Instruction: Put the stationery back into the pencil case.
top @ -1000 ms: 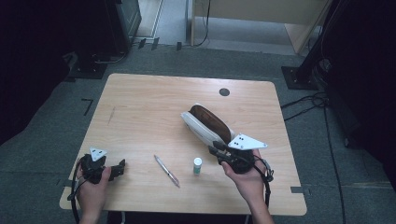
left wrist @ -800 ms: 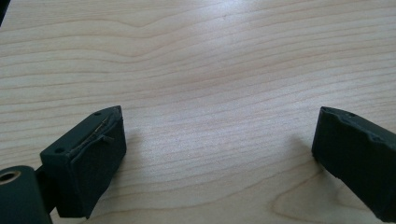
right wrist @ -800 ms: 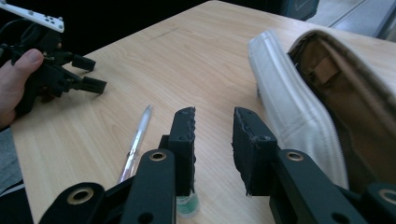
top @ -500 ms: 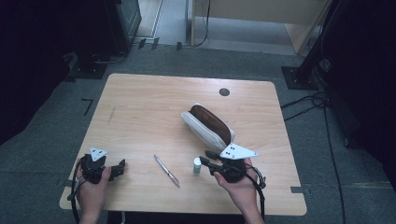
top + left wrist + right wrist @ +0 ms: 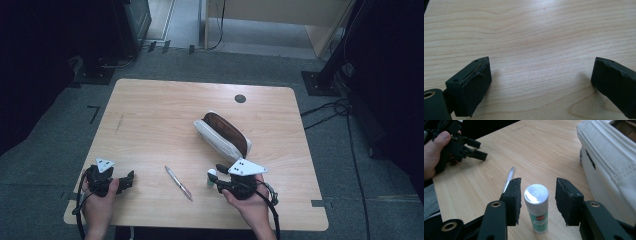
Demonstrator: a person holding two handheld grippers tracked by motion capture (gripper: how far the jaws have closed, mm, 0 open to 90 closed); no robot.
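Left gripper [image 5: 127,181]: rests at about 7 o'clock on the counter [image 5: 165,115], well apart from everything. Its jaws are spread wide over bare wood, as the left gripper view shows; parked there, it seems, so it stays out of the other hand's way.
Pen [image 5: 179,183]: lies flat near 6 o'clock, between the two grippers, slanted and untouched. Probably waiting its turn.
Tube [image 5: 537,207]: the thing in hand, a small white tube with a green label and a silvery cap, standing upright at about 5 o'clock, just beside the case's near end.
Right gripper [image 5: 537,195]: its jaws are spread, one on each side of the tube, with a small gap either side, so nothing is pinched yet. It comes in low and level, likely so the pads meet the tube's sides squarely.
Case [image 5: 222,135]: a white pouch with a brown inside, gaping open at roughly 3 o'clock from centre. Open and close by, it looks like the place the tube is meant to go.
Next move: closing gently; an upright tube tips easily.
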